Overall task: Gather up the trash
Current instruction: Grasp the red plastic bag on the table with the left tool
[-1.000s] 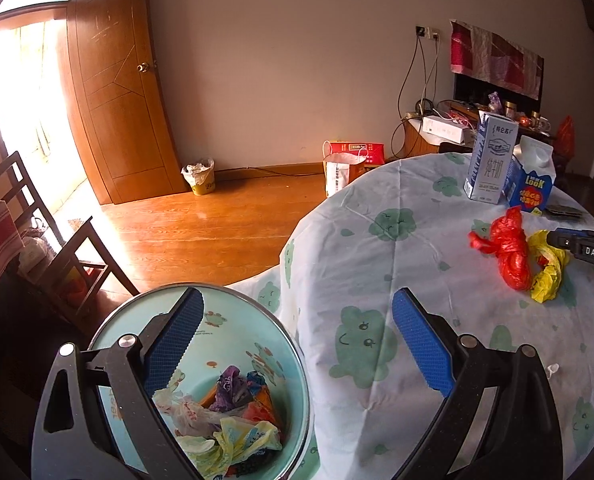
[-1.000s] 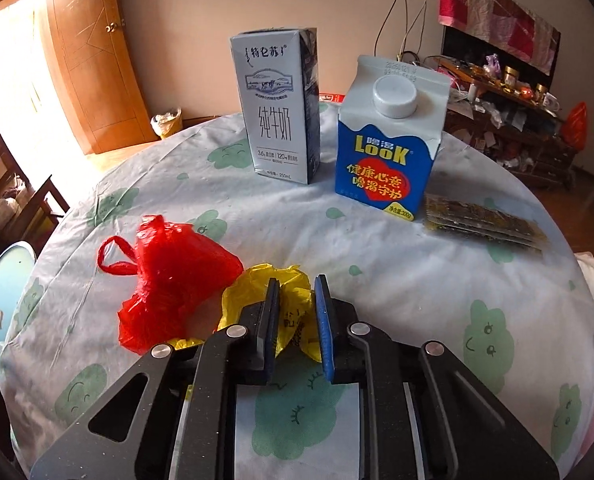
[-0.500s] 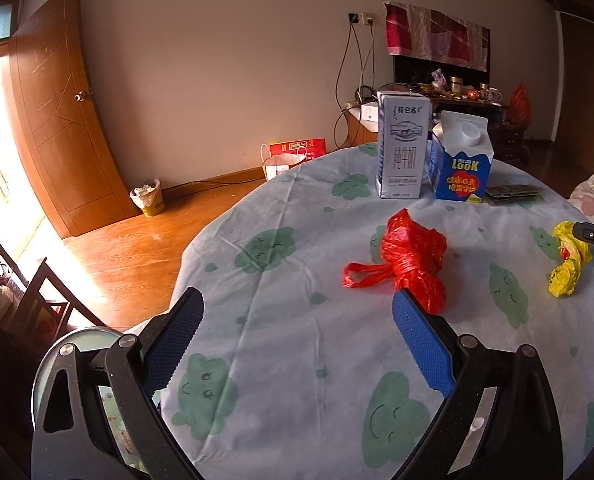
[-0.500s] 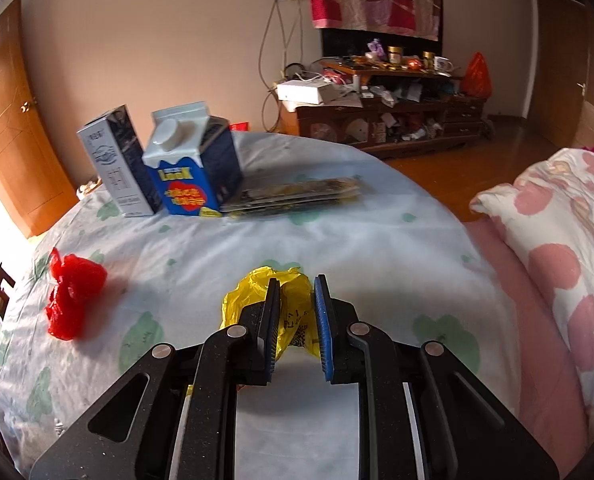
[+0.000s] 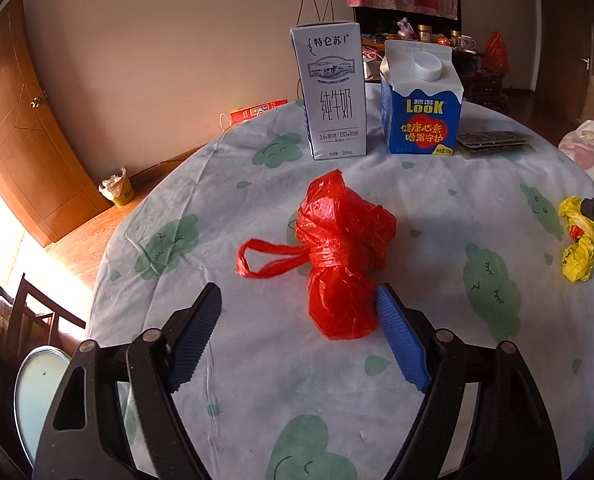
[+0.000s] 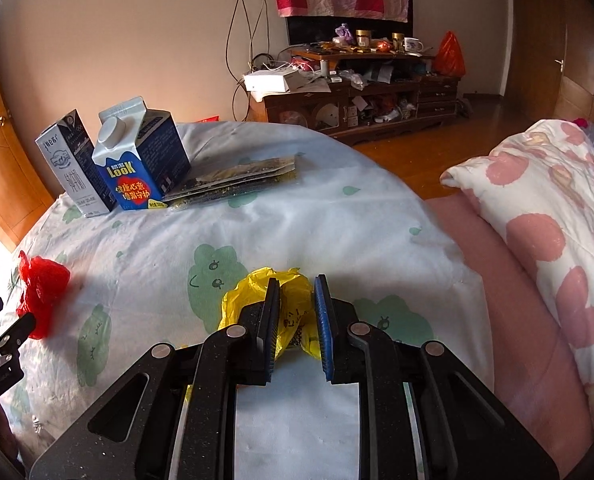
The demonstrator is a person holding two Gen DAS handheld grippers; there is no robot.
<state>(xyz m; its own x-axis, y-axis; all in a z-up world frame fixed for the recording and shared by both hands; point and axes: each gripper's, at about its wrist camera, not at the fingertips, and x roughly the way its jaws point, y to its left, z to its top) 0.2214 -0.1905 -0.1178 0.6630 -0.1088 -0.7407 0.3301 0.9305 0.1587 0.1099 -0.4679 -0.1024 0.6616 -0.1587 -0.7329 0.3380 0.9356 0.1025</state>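
Two cartons (image 5: 377, 92) stand upright behind red bag (image 5: 343, 258).

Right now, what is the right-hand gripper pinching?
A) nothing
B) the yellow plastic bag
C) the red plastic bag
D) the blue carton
B: the right gripper has its fingers closed on the yellow plastic bag; the red plastic bag lies free on the table.

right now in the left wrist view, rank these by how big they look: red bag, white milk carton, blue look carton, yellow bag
1. red bag, though it lies nearest the camera, which inflates it
2. white milk carton and blue LOOK carton: too alike to rank, the white one taller, the blue one wider
3. yellow bag, clearly smallest, at the frame edge in the right gripper
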